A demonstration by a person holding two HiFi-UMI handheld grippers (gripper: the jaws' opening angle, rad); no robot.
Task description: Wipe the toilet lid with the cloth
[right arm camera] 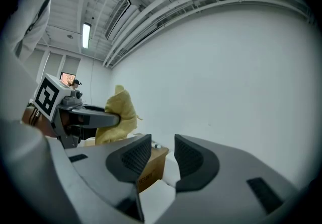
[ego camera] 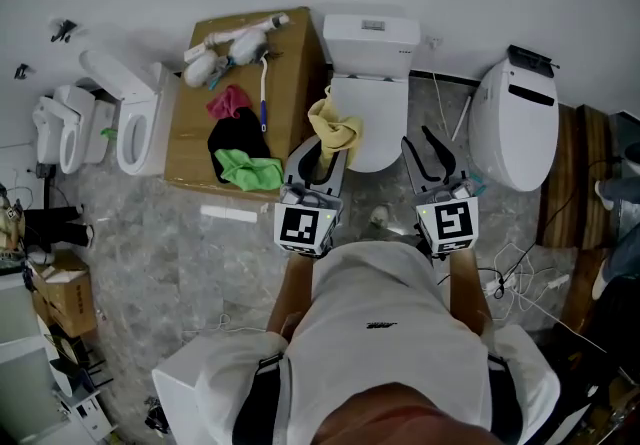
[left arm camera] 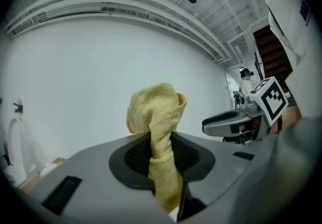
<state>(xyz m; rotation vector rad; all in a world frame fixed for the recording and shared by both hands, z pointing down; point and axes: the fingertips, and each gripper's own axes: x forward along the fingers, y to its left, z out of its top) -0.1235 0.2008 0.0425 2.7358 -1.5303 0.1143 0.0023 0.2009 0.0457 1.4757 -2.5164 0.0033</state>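
The left tongs [left arm camera: 161, 153] were clamped on the yellow cloth [left arm camera: 155, 112]. They pinched it about mid-length, so a bunched head stood above the pads and a tail hung below. From overhead, the cloth sat over the near left edge of the closed lid [ego camera: 375, 128], at twelve o'clock from the person; whether it touched I couldn't tell. The right tongs [right arm camera: 162, 153] held nothing, jaws a narrow gap apart, off at one o'clock. The cloth looked soft, light and floppy. I'd judge it would crumple rather than press flat on that smooth lid, so a hold leaving more fabric underneath would wipe better.
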